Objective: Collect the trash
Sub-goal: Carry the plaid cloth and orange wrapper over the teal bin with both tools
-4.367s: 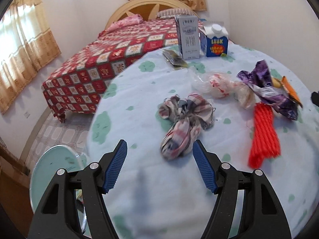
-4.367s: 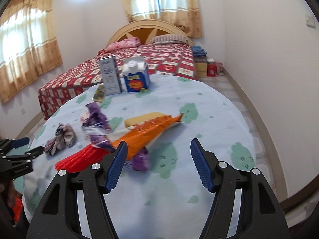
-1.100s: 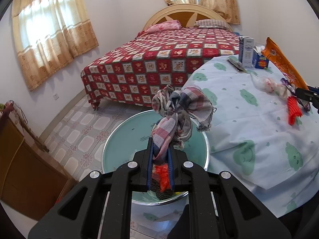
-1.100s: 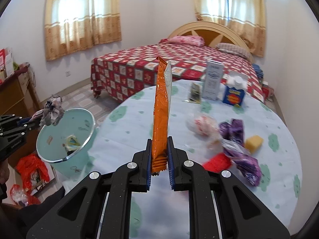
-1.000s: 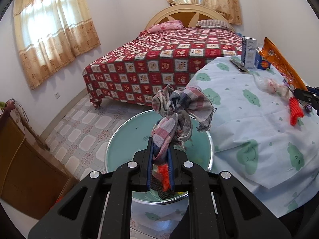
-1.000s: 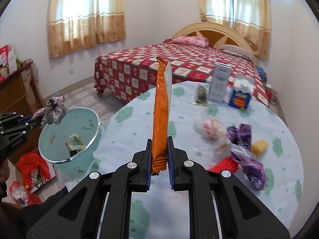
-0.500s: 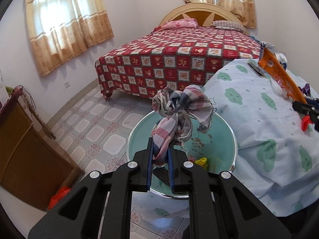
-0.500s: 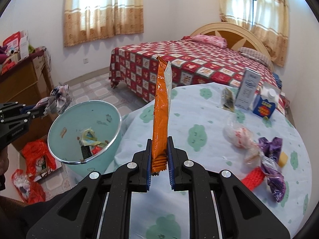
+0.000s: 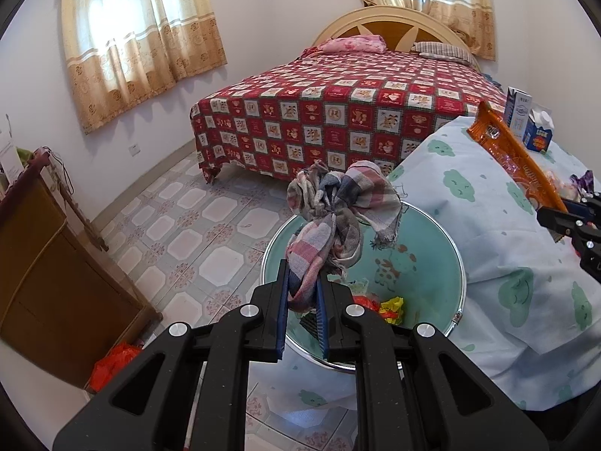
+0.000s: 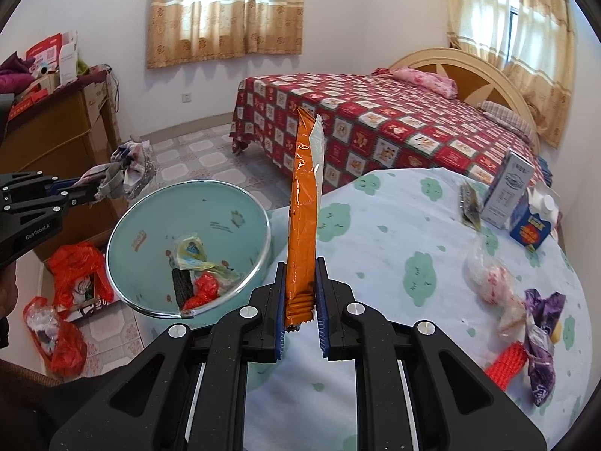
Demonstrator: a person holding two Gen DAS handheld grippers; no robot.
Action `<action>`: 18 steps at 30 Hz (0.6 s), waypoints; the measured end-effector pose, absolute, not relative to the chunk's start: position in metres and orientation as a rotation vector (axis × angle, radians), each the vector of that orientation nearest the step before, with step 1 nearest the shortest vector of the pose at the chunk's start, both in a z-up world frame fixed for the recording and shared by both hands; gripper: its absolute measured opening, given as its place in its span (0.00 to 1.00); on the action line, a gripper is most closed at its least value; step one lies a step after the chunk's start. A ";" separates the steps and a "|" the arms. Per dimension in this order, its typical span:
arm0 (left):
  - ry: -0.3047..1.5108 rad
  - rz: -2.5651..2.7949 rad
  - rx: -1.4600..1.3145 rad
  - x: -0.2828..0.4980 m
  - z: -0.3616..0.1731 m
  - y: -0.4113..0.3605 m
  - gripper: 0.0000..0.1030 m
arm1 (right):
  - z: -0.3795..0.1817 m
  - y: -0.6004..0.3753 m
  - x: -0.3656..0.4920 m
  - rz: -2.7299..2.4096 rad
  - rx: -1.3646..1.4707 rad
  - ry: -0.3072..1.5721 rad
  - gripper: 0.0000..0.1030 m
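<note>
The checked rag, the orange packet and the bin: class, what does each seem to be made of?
Checked rag: woven cloth, matt; frayed threads at its edge.
Orange packet: glossy plastic film, probably foil-lined; crinkled, with a crimped end.
Bin: probably plastic, pale teal with printed cartoons; its shiny rim looks metallic.

Earlier the checked rag [image 9: 340,221] and the orange wrapper [image 10: 303,218] lay on the table [image 10: 432,293] between open jaws. Now the left gripper [image 9: 303,302] has clamped the rag and carried it off the table to above the bin [image 9: 456,259], and the right gripper [image 10: 300,300] has lifted the wrapper upright and swung it left toward the bin.
</note>
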State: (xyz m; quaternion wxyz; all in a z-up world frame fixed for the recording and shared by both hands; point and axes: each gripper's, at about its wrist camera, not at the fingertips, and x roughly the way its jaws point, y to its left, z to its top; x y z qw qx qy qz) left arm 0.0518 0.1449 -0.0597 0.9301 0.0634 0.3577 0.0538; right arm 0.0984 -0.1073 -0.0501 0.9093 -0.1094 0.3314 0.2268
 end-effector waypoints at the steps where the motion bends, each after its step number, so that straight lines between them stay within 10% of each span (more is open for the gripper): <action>1: 0.731 0.112 0.129 0.051 -0.059 0.146 0.13 | -0.050 -0.105 0.099 0.472 -0.231 0.683 0.14; 18: 0.737 0.135 0.113 0.054 -0.061 0.154 0.13 | -0.057 -0.077 0.098 0.531 -0.292 0.687 0.14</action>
